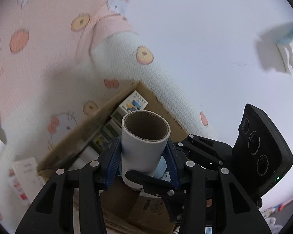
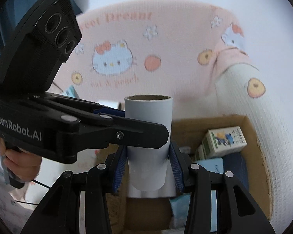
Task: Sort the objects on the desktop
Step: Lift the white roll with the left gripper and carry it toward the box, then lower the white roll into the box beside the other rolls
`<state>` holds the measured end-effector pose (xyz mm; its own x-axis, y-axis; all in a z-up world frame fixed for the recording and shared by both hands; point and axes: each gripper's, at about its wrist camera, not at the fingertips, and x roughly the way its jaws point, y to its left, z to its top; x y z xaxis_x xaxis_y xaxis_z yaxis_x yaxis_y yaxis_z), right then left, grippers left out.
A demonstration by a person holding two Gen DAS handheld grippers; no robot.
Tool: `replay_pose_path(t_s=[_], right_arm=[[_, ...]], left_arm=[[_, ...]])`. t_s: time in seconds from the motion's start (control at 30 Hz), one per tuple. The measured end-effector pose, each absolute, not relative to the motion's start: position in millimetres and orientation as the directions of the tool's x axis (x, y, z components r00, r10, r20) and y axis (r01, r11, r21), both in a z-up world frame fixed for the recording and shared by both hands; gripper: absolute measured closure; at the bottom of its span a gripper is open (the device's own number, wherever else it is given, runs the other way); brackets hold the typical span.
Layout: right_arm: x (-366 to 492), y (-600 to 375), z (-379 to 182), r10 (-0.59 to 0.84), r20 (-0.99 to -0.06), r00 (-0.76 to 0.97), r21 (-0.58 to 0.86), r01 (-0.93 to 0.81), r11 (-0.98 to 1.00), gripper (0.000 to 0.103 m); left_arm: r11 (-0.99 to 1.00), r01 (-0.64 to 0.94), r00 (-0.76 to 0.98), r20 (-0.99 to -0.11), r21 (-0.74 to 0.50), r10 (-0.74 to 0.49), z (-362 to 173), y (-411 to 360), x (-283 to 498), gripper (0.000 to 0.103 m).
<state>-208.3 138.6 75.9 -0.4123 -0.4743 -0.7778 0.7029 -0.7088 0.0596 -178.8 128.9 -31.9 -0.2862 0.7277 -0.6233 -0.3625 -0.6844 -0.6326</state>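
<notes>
You had both grippers, left gripper (image 1: 144, 154) and right gripper (image 2: 148, 161), part-open and clamped on the roll (image 2: 148, 132), upright between the jaws above the cardboard box (image 2: 252, 128). Small cartons (image 2: 224, 139) were already inside; the roll wasn't.

My left gripper (image 1: 144, 154) and right gripper (image 2: 148, 163) are both clamping one white roll (image 1: 143, 146), crossing each other; my hand (image 2: 19, 161) is gripping the left handle.

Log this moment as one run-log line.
left gripper: shut on white roll | right gripper: shut on white roll | below: open cardboard box holding small cartons | backdrop: cartoon-cat blanket
</notes>
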Motion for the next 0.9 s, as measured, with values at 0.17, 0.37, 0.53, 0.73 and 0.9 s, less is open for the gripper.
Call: replay_pose_path(t_s=[0.17,0.37,0.53,0.73,0.9], right_arm=[[-219,147,56,-0.463,-0.814,-0.352,0.111,0.687,-0.718,0.063],[-224,154,44,-0.455,-0.826,-0.332,0.129,0.675,-0.726,0.063],[-232,155,37,-0.435,-0.843,-0.317,0.125,0.670,-0.732,0.063],[-239,162,27,-0.420,-0.855,-0.304,0.143,0.641,-0.754,0.063],[-234,159,15,-0.356,-0.873,-0.335,0.072,0.632,-0.771,0.063]], left_arm=[[-0.690,-0.309,-0.216,-0.658,-0.655,0.722,-57,138,-186,0.054],[-0.714,-0.307,-0.166,-0.704,-0.629,0.691,-76,154,-184,0.054],[-0.730,-0.247,-0.161,-0.716,-0.637,0.679,-88,158,-187,0.056],[-0.726,-0.160,-0.148,-0.711,-0.668,0.687,-102,163,-191,0.056],[-0.737,-0.039,-0.133,-0.728,-0.674,0.673,-118,167,-193,0.056]])
